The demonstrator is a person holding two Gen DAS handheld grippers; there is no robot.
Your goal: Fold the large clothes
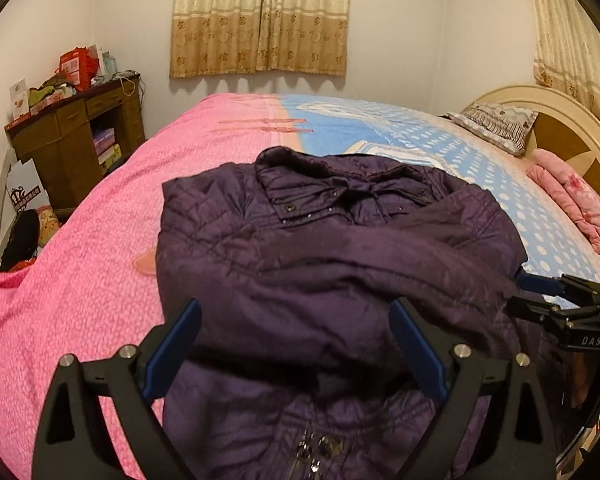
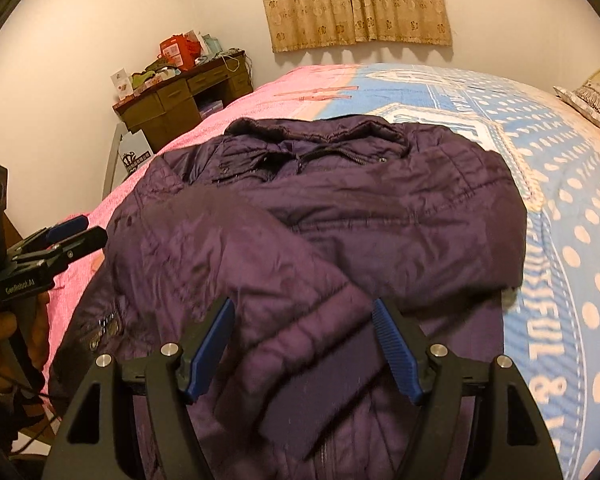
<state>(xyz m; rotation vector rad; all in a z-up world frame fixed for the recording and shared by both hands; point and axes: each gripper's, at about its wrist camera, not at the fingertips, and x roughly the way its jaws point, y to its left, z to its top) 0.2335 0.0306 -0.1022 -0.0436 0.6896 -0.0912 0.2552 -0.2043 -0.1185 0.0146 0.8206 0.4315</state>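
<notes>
Pink pillow only left view, hand only right

Each camera sits just behind its own gripper, looking forward and down along the two fingers. The left view hangs close over the near hem of the jacket on the bed; the right view sits close beside it. Both share jacket, bed, desk and curtain.
</notes>
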